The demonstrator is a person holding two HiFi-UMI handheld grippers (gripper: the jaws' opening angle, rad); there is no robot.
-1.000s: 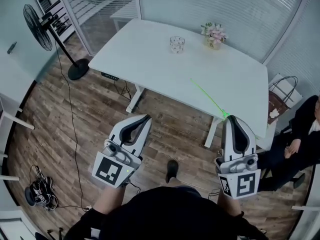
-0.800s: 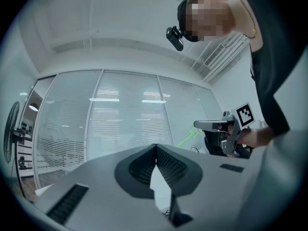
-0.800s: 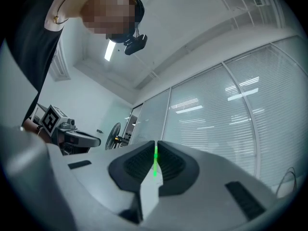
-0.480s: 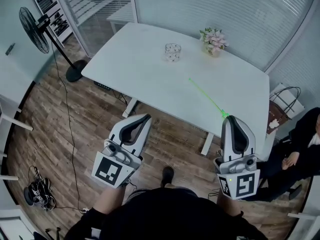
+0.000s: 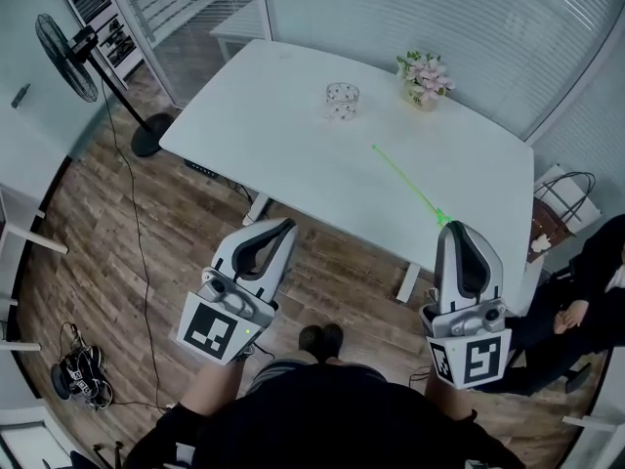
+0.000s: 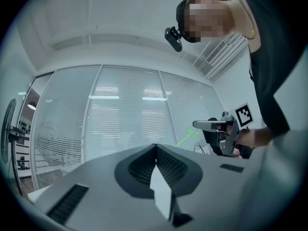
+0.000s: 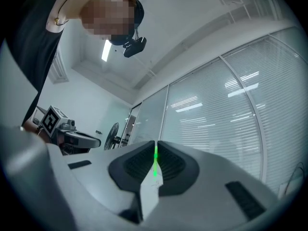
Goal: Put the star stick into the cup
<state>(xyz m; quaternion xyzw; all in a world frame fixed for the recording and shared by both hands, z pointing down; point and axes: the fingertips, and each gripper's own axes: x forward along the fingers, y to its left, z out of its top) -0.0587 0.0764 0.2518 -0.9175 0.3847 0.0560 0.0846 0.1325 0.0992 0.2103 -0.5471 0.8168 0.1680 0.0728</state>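
My right gripper [image 5: 452, 231] pinches star stick [image 5: 405, 181] near its star end, shaft over table [image 5: 293, 135], well short of cup [image 5: 342, 100] | left gripper [image 5: 283, 228] pressed together, empty | stick looks light, thin, whippy; I'd grip gently at 1 end.

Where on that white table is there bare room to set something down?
The table is bare left of the cup, out to its edge. Busier: the far edge by the flowers, and the star stick crosses the right part in view.

White table [image 5: 293, 145] with cup [image 5: 342, 100], flower pot [image 5: 423, 74]
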